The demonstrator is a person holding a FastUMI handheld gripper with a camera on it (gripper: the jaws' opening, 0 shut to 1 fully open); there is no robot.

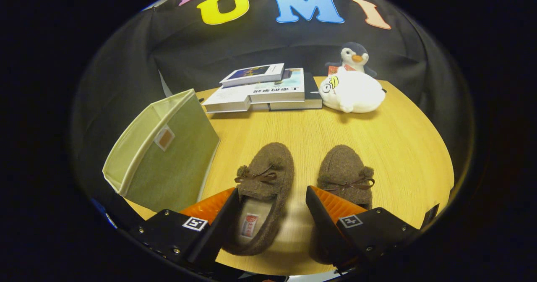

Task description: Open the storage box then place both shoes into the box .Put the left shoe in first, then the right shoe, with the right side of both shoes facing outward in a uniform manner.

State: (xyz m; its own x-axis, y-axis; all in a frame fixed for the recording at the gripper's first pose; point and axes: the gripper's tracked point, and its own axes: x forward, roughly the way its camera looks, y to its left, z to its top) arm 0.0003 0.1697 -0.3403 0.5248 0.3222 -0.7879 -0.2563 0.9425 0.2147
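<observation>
Gripper: the hand-held gripper (272,208) hangs low over the near end of the table, its two fingers spread wide apart and holding nothing.
Left finger: its tip lies at the left side of the left slipper's opening; whether it touches the wool I cannot tell from this angle.
Right finger: its tip stands in the gap between the two slippers, in front of the heel part of the right one.
Left slipper: a brown fuzzy wool moccasin slipper with a small bow (262,189) lies flat on the table, toe pointing away, its pale lining with a small tag showing; most of it sits between the fingers.
Right slipper: the matching brown fuzzy slipper with a bow (346,175) lies beside the first, a strip of bare table between them, toe also pointing away; its heel is hidden behind the right finger.
Box: a pale green fabric storage box with a small square tag on its side (168,154) stands to the left of the slippers, near the table's left edge, apart from the left slipper.
Table: a light wooden table with fine grain (402,147).
Far end: a loose stack of white-covered books (262,91), and just right of it a white plush toy (352,92) with a grey-and-white plush penguin (354,56) behind it.
</observation>
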